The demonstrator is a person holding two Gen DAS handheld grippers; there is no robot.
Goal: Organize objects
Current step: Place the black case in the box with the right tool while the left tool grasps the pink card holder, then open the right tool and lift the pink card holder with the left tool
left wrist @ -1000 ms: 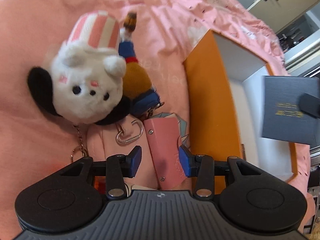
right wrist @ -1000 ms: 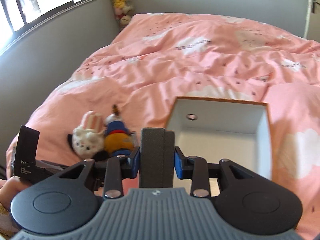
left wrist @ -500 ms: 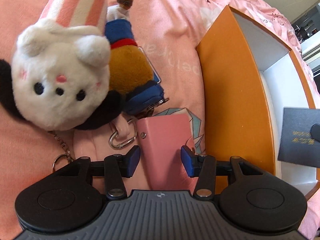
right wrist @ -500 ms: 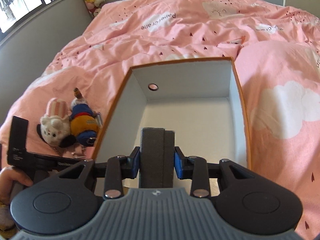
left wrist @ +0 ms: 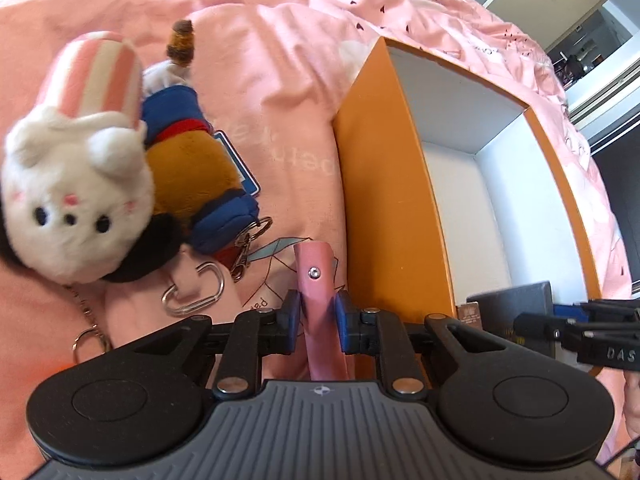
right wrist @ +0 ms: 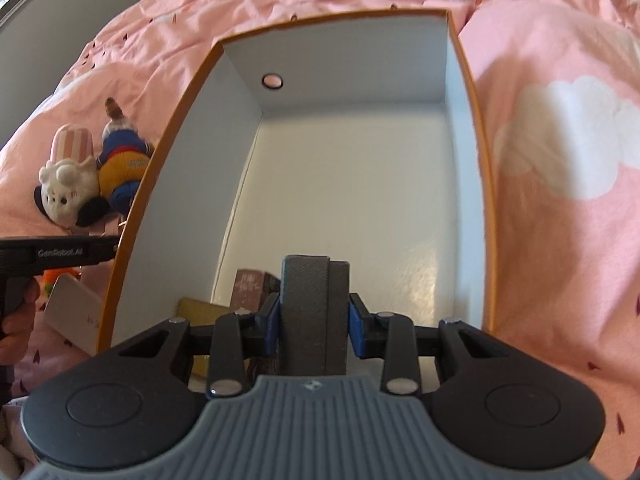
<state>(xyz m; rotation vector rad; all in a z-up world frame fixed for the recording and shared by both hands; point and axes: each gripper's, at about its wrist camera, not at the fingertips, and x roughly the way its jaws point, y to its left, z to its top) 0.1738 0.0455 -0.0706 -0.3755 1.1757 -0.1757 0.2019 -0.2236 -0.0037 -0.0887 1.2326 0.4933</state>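
My left gripper (left wrist: 316,312) is shut on a pink leather key case (left wrist: 314,264), which stands edge-on between the blue pads just left of the orange box (left wrist: 384,184). My right gripper (right wrist: 314,320) is shut on a dark grey box (right wrist: 306,300) and holds it low inside the orange box's white interior (right wrist: 340,60), near its front end. That dark grey box (left wrist: 516,308) also shows at the right of the left wrist view. A small brown box (right wrist: 250,286) and a tan card (right wrist: 200,310) lie on the box floor beside it.
A white bunny plush (left wrist: 76,184) and an orange-and-blue plush (left wrist: 192,164) lie on the pink duvet (left wrist: 280,40) left of the box, with a silver carabiner (left wrist: 194,290) and key rings. A hand (right wrist: 16,312) and a flat white item (right wrist: 72,320) sit left of the box.
The left jaws closed on the pink key case, which now stands edge-on between them. The right gripper came down with the dark grey box into the orange box.
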